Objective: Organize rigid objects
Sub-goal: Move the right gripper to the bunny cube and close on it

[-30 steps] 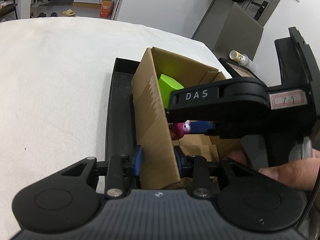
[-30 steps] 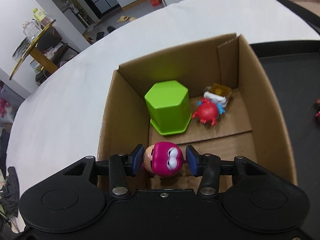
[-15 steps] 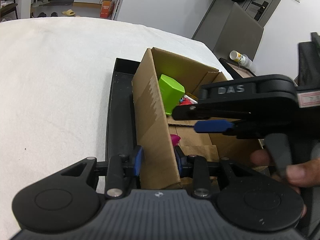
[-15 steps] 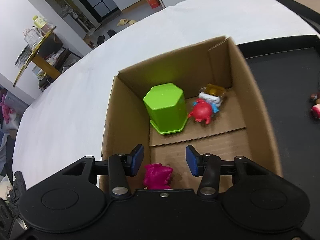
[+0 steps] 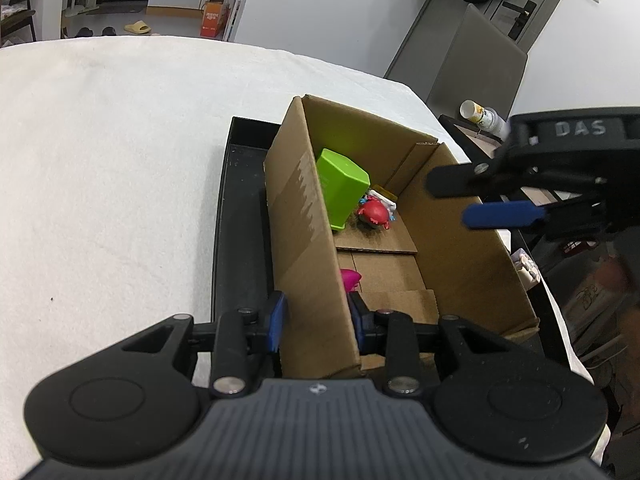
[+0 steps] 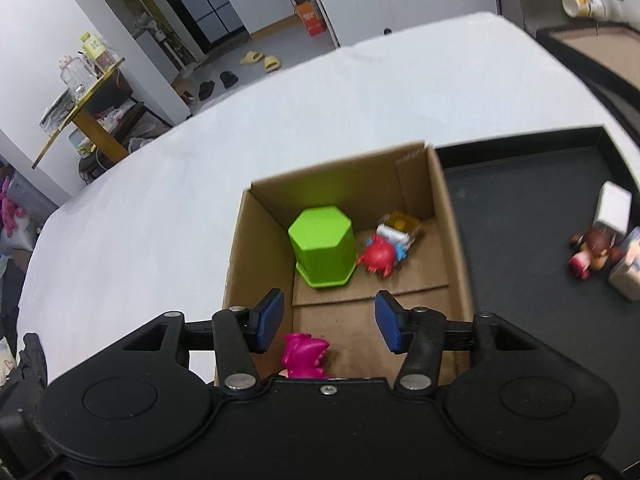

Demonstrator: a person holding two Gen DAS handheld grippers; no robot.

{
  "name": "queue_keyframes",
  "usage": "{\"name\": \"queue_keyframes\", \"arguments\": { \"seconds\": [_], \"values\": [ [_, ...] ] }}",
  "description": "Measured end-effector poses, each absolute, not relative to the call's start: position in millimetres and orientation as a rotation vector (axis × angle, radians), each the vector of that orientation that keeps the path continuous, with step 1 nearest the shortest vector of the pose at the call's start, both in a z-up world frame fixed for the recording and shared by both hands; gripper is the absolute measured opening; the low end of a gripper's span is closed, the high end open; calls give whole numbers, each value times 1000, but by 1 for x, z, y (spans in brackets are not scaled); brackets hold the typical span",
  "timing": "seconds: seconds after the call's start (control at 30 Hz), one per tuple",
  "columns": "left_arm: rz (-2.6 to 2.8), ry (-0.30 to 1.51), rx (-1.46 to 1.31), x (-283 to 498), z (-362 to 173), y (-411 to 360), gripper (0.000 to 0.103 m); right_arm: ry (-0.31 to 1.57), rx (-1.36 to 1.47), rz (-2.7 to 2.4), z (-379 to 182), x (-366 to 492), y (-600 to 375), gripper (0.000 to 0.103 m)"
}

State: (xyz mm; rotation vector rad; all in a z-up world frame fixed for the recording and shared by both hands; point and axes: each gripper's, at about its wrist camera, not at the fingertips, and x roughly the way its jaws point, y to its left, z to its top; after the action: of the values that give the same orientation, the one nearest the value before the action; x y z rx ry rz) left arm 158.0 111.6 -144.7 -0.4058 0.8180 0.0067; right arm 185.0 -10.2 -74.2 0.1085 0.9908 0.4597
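My left gripper [image 5: 316, 322] is shut on the left wall of the cardboard box [image 5: 308, 240], which stands in a black tray [image 5: 240, 208]. In the box lie a green hexagonal cup [image 6: 323, 248], a red crab toy [image 6: 378, 258], a small yellow-white toy [image 6: 400, 228] and a magenta figure [image 6: 305, 356]. My right gripper [image 6: 329, 322] is open and empty above the box's near end, over the magenta figure; it also shows in the left wrist view [image 5: 500, 214].
On the black tray [image 6: 520, 216] right of the box lie a brown-haired doll [image 6: 590, 250], a white block [image 6: 614, 210] and another small box [image 6: 628, 272]. White cloth [image 5: 100, 160] covers the table. A cup [image 5: 478, 114] stands on a side table beyond.
My right gripper opened and let the magenta figure drop into the box, then rose and drew back to the right. The left gripper kept its hold on the box wall.
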Motion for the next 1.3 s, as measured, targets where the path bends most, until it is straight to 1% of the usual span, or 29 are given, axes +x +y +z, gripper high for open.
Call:
{"name": "queue_keyframes", "arguments": {
  "seconds": [0.23, 0.47, 0.5, 0.53, 0.57, 0.7, 0.8, 0.87, 0.93, 1.1, 1.13, 1.17, 1.2, 1.3],
  "values": [
    [4, 817, -411, 157, -145, 113, 32, 923, 119, 389, -60, 188, -36, 52],
    [6, 818, -411, 158, -144, 112, 32, 895, 145, 269, -66, 192, -73, 54],
    [7, 818, -410, 158, -144, 112, 32, 889, 145, 243, -67, 193, -78, 55],
    [8, 818, -408, 158, -144, 111, 32, 881, 140, 208, -67, 193, -82, 60],
    [9, 818, -407, 158, -144, 111, 31, 876, 130, 173, -69, 194, -87, 62],
    [13, 816, -392, 157, -144, 109, 31, 881, 149, 92, -79, 196, -109, 63],
    [14, 818, -394, 157, -144, 108, 31, 879, 164, 46, -85, 195, -121, 73],
    [14, 819, -394, 157, -144, 109, 31, 875, 175, 29, -87, 195, -130, 83],
    [15, 820, -394, 157, -144, 109, 31, 874, 183, 8, -89, 194, -137, 87],
    [15, 821, -393, 158, -144, 108, 31, 898, 268, -42, -97, 200, -161, 88],
    [15, 821, -394, 158, -144, 108, 31, 903, 287, -54, -100, 202, -166, 91],
    [15, 821, -394, 158, -144, 108, 31, 905, 303, -64, -101, 201, -170, 96],
    [16, 821, -394, 158, -144, 108, 31, 903, 316, -71, -103, 202, -173, 97],
    [15, 819, -390, 157, -144, 107, 31, 906, 359, -98, -110, 208, -180, 98]
  ]
}}
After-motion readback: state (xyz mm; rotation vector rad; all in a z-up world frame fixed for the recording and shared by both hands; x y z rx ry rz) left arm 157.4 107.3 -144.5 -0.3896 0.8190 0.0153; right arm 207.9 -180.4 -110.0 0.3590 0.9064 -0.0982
